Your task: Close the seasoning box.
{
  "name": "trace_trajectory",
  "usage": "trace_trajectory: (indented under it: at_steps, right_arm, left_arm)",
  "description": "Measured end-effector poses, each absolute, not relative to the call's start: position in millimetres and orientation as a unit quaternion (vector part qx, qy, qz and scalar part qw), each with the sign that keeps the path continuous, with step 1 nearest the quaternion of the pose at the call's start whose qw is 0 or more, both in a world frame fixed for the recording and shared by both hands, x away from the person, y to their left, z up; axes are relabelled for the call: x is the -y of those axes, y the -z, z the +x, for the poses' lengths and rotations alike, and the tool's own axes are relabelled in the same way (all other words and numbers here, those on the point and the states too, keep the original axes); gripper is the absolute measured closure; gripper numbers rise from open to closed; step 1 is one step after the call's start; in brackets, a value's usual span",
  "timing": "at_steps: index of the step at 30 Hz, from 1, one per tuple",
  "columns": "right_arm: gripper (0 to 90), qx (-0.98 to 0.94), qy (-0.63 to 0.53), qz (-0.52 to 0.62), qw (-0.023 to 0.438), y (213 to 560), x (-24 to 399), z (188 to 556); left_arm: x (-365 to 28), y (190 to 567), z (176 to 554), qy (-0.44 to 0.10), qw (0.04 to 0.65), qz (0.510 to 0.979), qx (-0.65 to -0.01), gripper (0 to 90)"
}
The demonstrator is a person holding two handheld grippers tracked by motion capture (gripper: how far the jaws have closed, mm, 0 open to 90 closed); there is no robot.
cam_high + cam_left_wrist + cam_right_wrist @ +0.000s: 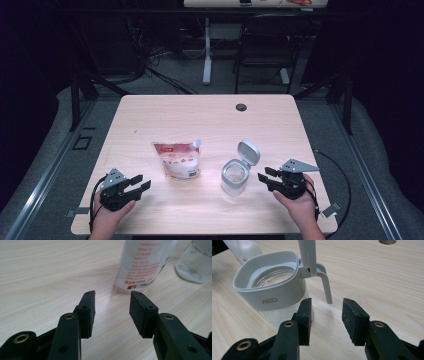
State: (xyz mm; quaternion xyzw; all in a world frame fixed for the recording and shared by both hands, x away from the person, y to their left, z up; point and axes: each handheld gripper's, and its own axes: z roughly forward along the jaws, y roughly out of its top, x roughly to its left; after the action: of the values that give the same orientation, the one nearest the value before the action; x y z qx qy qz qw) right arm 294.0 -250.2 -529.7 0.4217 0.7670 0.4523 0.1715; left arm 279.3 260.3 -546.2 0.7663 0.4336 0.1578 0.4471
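**Jar open and upright, both hand-held grippers spread and empty**

Jar [235,176] stands upright on the desk [210,112], long axis vertical, mouth up. Its flip lid [248,151] is swung open and stands up behind the mouth, on the side toward the far edge. In the right gripper view the grey collar [268,290] and the hinge arm [325,282] sit just ahead of my jaws, hinge side nearest the right-hand pad. The jar is right of centre, nearer the near edge than the far one.

Pouch [177,159] stands upright left of the jar, spout [197,143] at its top right corner, printed face toward me. There is a bare gap between pouch and jar.

My right hand-held gripper [264,175] is just beside the jar on its right, jaws spread wide, nothing between them, pads not touching the jar. It points left toward the jar, low over the desk.

My left hand-held gripper [138,182] is by the near left corner, jaws spread, empty, aimed at the pouch base, which stands near but apart from the pads [88,307].

Room: far half of the desk is bare apart from a cable hole [241,107]. There is an open strip along the near edge between my hands. The right hand-held gripper sits near the right edge, the left one close to the near edge.
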Motion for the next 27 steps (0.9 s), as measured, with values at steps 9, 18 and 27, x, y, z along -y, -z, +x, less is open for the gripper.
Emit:
trace_trajectory:
  at_steps: [9,18,27]
  right_arm:
    - [59.3,-0.763,-0.456,0.424,0.174,528.9,251.1,292.7]
    - [57.9,-0.757,-0.461,0.43,0.172,529.6,254.3,294.5]
    - [57.0,-0.756,-0.473,0.416,0.177,519.1,253.9,292.3]
  left_arm:
    - [-246.2,527.8,289.2,-0.147,0.47,0.769,-0.408,54.2]
    - [-229.5,510.5,301.2,-0.157,0.474,0.774,-0.389,49.8]
    - [-225.7,496.7,308.6,-0.16,0.485,0.767,-0.388,49.8]
